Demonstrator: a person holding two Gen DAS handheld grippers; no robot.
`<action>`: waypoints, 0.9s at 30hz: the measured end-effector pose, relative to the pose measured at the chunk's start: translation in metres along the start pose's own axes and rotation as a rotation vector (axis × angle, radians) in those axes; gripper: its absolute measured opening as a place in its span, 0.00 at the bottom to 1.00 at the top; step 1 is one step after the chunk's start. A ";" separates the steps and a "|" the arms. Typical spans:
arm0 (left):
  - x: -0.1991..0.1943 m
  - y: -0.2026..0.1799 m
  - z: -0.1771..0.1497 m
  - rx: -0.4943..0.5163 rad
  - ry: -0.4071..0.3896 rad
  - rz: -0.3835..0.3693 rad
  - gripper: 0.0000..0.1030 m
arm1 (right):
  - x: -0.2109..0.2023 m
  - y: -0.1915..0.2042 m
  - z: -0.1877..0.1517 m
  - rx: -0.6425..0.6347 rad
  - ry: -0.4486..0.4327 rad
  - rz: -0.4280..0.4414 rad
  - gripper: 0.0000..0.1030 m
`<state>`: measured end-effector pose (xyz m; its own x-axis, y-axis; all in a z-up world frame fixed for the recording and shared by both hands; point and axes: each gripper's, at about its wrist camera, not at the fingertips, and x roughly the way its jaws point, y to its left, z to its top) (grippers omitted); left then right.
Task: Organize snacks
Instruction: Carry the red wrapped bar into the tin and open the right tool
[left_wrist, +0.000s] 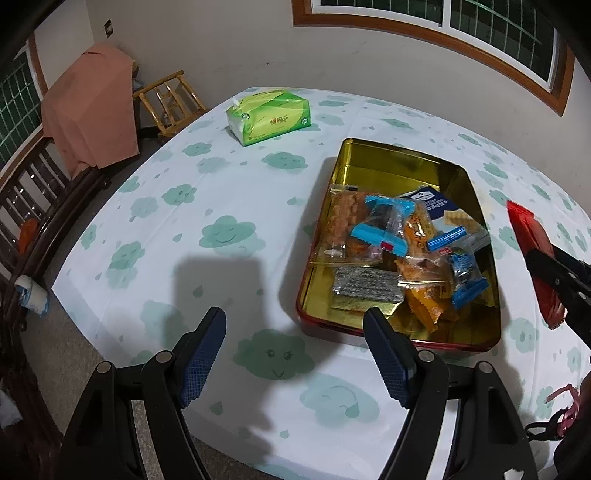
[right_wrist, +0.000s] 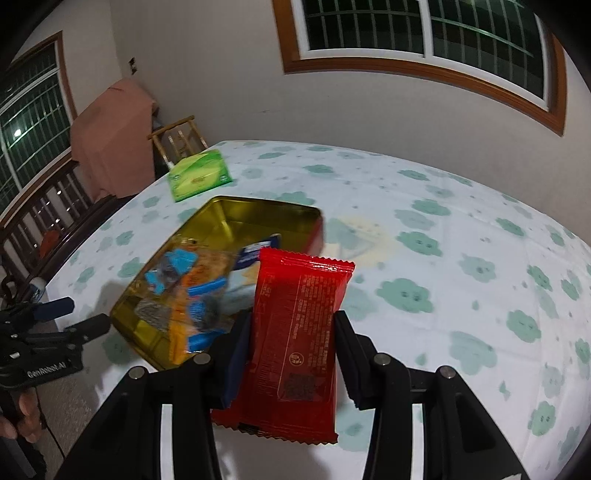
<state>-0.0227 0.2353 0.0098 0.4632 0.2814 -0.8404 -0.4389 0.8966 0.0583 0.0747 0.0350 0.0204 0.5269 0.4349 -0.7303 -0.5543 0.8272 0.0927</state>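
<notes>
A gold tin with a red outer wall (left_wrist: 373, 155) (right_wrist: 258, 210) lies open on the table and holds several wrapped snacks (left_wrist: 406, 243) (right_wrist: 192, 291). My right gripper (right_wrist: 291, 325) is shut on a red snack packet (right_wrist: 299, 328) and holds it in the air to the right of the tin; the packet also shows in the left wrist view (left_wrist: 532, 251). My left gripper (left_wrist: 295, 317) is open and empty, above the table near the tin's near left corner; it also shows in the right wrist view (right_wrist: 79, 315).
A green tissue pack (left_wrist: 269, 114) (right_wrist: 199, 177) lies at the table's far left. The table has a white cloth with green clouds (left_wrist: 192, 236). A wooden stool (left_wrist: 170, 99) and a pink-draped piece of furniture (left_wrist: 92, 107) stand beyond the left edge.
</notes>
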 end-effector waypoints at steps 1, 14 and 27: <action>0.000 0.002 0.000 -0.002 0.001 0.002 0.72 | 0.001 0.004 0.001 -0.006 0.002 0.004 0.43; 0.000 0.032 -0.005 -0.058 -0.001 0.029 0.72 | 0.029 0.042 0.012 -0.058 0.036 0.042 0.43; 0.002 0.044 -0.006 -0.080 0.004 0.038 0.72 | 0.058 0.057 0.016 -0.046 0.065 0.043 0.43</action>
<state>-0.0458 0.2728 0.0077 0.4419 0.3133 -0.8406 -0.5164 0.8551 0.0472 0.0839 0.1133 -0.0062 0.4599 0.4438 -0.7691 -0.6050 0.7906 0.0945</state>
